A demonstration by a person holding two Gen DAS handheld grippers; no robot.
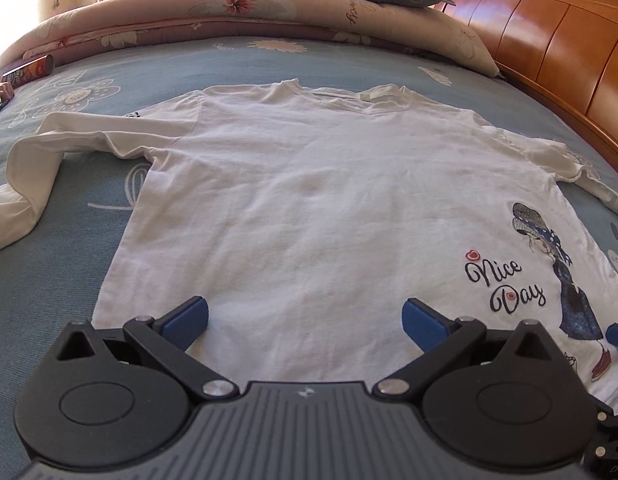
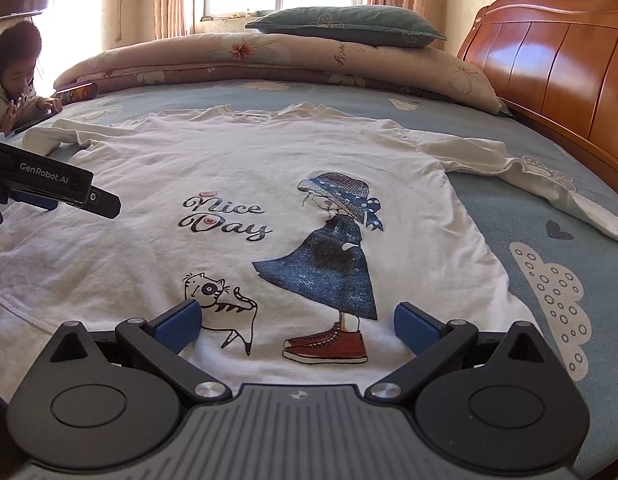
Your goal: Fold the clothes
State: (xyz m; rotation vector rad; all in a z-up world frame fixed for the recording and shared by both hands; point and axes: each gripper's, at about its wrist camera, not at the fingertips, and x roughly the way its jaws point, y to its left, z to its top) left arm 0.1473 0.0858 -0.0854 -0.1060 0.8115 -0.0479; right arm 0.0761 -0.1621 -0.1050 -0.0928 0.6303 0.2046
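Observation:
A white long-sleeved shirt point(image 1: 309, 200) point(image 2: 157, 264) lies flat, front up, on the blue bed, collar toward the far side. It carries a "Nice Day" print point(image 2: 225, 218) with a girl in a blue dress point(image 2: 333, 256) and a cat. Its left sleeve point(image 1: 33, 160) bends back toward me; the right sleeve point(image 2: 529, 176) stretches out sideways. My left gripper point(image 1: 305, 320) hovers open over the hem's left half, nothing between its blue pads. My right gripper point(image 2: 297, 322) stands open over the hem by the printed red shoes. The left gripper's body point(image 2: 57, 188) shows at the right wrist view's left edge.
A folded floral quilt point(image 2: 269, 60) and a green pillow point(image 2: 349, 26) lie along the far side. A wooden headboard point(image 2: 549, 80) rises at the right. A cylindrical can point(image 2: 77, 94) lies at the far left, where a person point(image 2: 13, 80) leans on the bed edge.

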